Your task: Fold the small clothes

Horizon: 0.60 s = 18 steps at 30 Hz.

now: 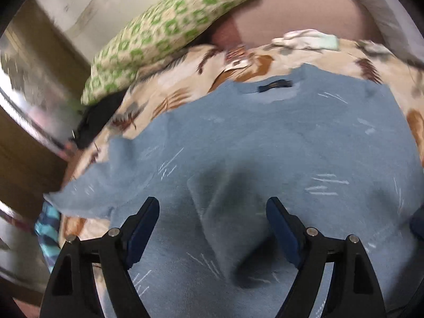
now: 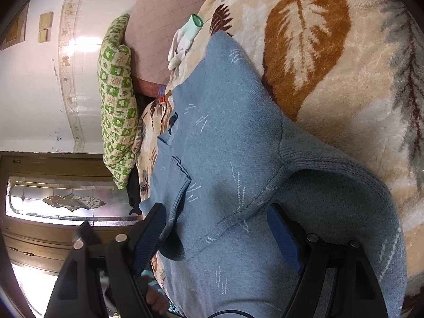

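A light blue knit sweater with short white dashes lies spread on a cream blanket with a leaf pattern. Its neck with a dark label faces the far side. My left gripper is open just above the sweater's near part. A raised fold of the cloth stands loose between its blue pads. In the right wrist view the same sweater runs away from my right gripper. Its jaws stand wide, and a ribbed sleeve or hem bulges between them without being pinched.
A green and cream patterned pillow lies at the far left of the bed. White gloves rest at the blanket's far edge. A dark cloth lies under the pillow. A wooden cabinet with a glass pane stands beside the bed.
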Motion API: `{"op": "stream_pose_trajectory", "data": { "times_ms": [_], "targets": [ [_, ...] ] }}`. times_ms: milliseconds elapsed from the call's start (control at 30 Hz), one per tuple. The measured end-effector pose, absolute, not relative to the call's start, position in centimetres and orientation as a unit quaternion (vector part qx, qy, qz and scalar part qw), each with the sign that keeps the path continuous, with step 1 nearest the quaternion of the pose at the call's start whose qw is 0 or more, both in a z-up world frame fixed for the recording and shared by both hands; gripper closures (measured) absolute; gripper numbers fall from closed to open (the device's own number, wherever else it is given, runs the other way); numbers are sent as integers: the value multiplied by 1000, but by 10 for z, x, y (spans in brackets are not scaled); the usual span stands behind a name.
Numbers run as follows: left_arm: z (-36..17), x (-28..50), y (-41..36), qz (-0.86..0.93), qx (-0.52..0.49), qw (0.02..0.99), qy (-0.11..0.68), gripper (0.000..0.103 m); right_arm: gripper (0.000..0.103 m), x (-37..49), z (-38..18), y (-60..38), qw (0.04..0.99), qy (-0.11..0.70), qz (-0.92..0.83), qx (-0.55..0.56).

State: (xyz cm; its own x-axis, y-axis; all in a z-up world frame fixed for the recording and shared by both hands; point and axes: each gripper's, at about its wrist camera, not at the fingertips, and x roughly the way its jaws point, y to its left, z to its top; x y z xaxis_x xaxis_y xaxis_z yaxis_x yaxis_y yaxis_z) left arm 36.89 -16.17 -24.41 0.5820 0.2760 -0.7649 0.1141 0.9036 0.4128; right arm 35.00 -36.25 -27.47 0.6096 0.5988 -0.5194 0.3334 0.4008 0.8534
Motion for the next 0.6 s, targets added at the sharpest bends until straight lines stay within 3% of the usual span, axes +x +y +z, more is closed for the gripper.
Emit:
{"op": "stream_pose_trajectory", "data": {
  "times_ms": [400, 433, 467, 533, 600],
  "targets": [
    [-266, 397, -145, 150, 274, 857, 411, 22, 22, 347, -278, -365, 713, 432, 93, 545],
    [-263, 395, -141, 161, 278, 861, 395, 39, 22, 346, -278, -365, 712, 431, 93, 546],
    [-261, 396, -135, 173, 276, 862, 388, 62, 22, 346, -278, -366, 712, 430, 94, 547],
    [-260, 401, -111, 183, 231, 861, 415, 69, 22, 345, -279, -367, 712, 429, 95, 548],
    [-257, 403, -83, 155, 156, 861, 459, 69, 22, 345, -279, -366, 712, 429, 95, 547]
  ]
}}
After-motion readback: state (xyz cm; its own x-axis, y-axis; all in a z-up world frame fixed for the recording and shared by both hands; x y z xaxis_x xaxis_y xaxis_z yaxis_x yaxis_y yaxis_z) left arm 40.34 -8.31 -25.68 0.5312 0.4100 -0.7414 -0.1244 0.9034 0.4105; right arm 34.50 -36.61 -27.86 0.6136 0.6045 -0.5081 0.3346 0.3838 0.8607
